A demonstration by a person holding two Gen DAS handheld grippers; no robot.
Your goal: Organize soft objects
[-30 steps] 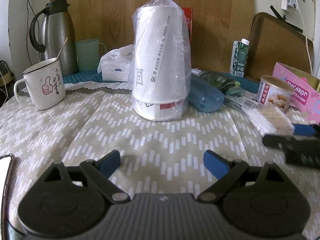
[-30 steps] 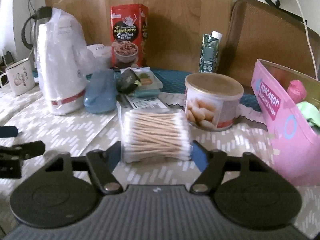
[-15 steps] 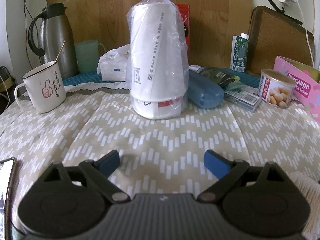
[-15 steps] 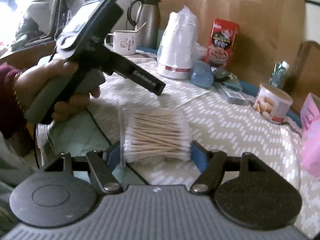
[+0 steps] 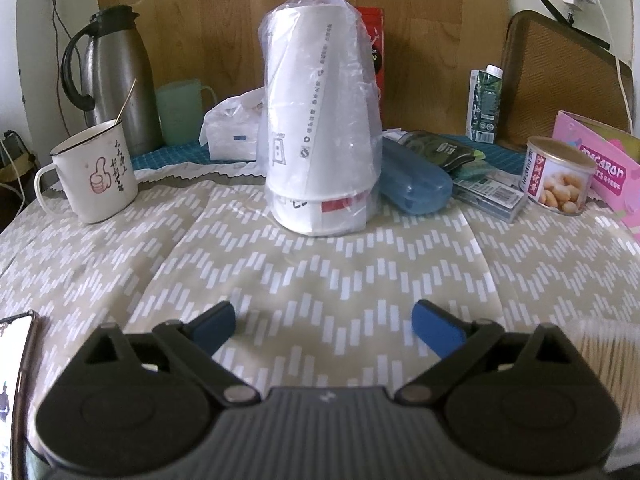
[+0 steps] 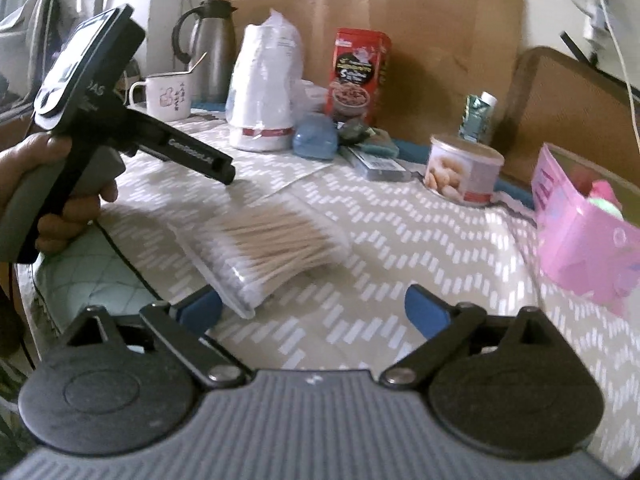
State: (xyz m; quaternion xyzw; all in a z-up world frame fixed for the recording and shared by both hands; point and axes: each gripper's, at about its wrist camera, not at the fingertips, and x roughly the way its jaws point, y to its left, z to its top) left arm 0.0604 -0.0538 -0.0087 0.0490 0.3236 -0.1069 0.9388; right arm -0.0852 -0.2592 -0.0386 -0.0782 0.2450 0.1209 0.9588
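The right tongs, jaws just sprung wide, release a cotton swab pack that tilts beside the left pad on the desk. Light, slippery film likely crushes; grip its short sides. Beyond the pack, left tongs gape empty.
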